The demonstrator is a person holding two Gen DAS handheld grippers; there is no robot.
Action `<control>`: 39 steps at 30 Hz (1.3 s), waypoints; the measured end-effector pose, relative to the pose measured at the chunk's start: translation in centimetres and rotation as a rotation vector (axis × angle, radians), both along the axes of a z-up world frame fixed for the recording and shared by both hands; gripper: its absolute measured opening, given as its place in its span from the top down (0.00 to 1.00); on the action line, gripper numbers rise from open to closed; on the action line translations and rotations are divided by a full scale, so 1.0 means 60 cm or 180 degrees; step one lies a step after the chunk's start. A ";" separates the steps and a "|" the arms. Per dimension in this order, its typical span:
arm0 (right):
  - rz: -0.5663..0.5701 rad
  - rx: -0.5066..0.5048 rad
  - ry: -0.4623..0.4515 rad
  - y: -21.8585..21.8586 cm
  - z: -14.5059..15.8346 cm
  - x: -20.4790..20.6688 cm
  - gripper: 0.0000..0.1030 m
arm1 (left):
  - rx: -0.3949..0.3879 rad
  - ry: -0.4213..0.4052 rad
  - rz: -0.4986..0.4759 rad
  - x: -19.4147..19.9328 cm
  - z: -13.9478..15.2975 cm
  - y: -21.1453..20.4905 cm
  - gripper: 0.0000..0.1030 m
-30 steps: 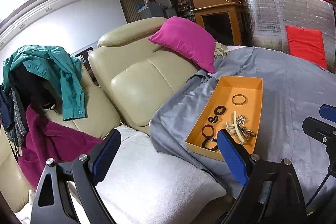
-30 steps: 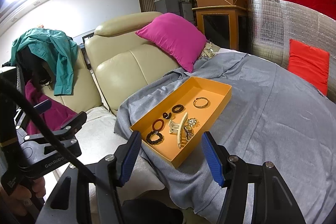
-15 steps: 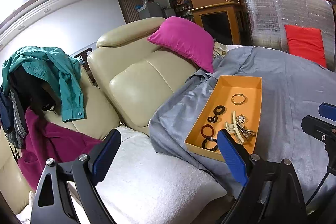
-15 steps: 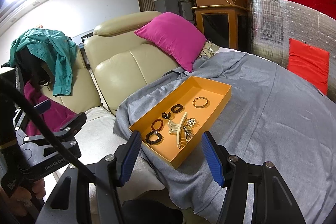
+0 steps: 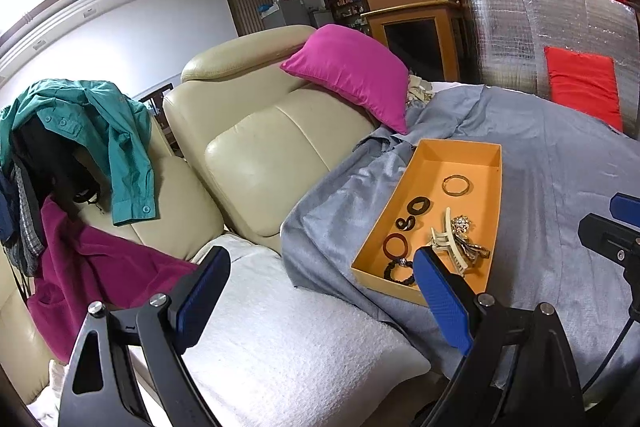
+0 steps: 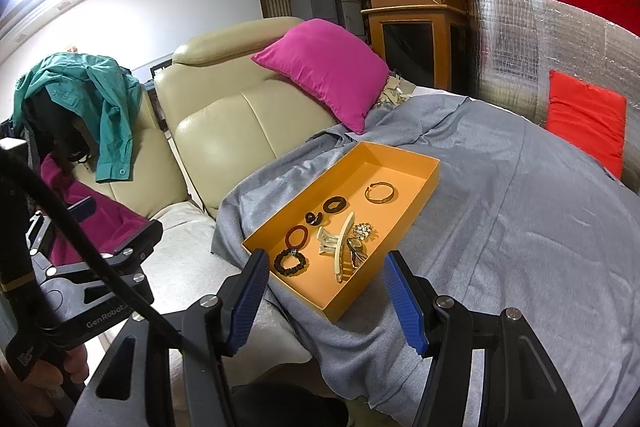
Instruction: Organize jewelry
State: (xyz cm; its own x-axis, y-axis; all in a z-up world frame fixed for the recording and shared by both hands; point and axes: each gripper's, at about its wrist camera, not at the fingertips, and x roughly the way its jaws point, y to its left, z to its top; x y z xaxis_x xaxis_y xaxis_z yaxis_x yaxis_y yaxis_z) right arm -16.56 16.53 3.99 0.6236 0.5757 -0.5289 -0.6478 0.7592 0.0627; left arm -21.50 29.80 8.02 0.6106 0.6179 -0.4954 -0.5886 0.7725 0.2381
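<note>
Both claws (image 5: 320,291) (image 6: 326,291) agape, empty, above tray (image 6: 404,223).

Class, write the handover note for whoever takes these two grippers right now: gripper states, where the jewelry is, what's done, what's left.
Left gripper: open, empty, short of the tray.
Right gripper: open, empty, aimed at the tray's near end.
Orange tray sits on the grey cloth. In it: gold bangle, dark rings, red ring, beaded bracelet, cream hair claw, brooch.
Done: nothing picked yet.
Left: all the sorting.
</note>
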 end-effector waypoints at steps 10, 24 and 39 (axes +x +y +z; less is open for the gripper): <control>-0.0093 -0.0123 -0.0050 0.016 0.007 0.005 0.39 | -0.0097 -0.0051 -0.0073 0.009 -0.007 0.019 0.10; -0.0158 -0.0228 -0.0052 0.044 0.005 0.016 0.39 | -0.0223 -0.0104 -0.0094 0.016 -0.015 0.053 0.10; -0.0237 -0.0374 0.0018 0.069 -0.012 0.071 0.38 | -0.0311 -0.0050 -0.0211 0.078 -0.035 0.076 0.10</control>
State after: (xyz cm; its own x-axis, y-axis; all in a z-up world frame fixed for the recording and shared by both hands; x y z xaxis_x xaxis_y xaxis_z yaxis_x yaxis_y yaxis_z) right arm -12.28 20.70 3.29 0.6591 0.4617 -0.5936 -0.5892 0.8076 -0.0261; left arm -16.80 34.36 5.90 0.6566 0.5253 -0.5413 -0.5386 0.8289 0.1510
